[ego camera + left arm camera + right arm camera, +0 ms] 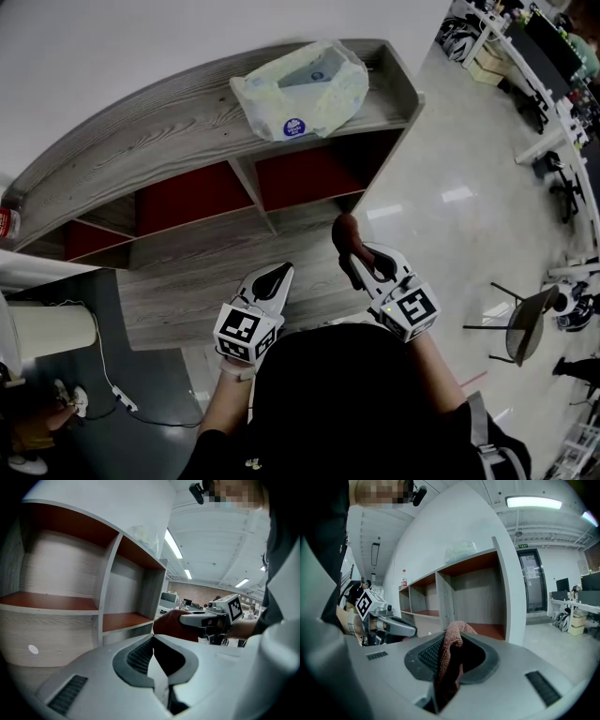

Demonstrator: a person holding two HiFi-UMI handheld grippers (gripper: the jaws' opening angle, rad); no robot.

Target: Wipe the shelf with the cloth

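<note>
A grey wood-grain shelf unit (187,159) with red-backed compartments stands against the white wall. My right gripper (349,246) is shut on a reddish-brown cloth (345,232), held just in front of the lower shelf near its right end. The cloth (450,660) hangs bunched between the jaws in the right gripper view. From the left gripper view the cloth (171,625) shows beside the right gripper. My left gripper (278,277) is shut with nothing in it, a little lower and to the left. In its own view the left gripper (157,667) has its jaws together.
A pale plastic bag (300,89) of goods lies on top of the shelf unit. A red-labelled bottle (7,223) stands at its far left end. A white cylinder (47,330) and a cable (111,384) sit on the floor at left. Desks and a chair (525,323) stand at right.
</note>
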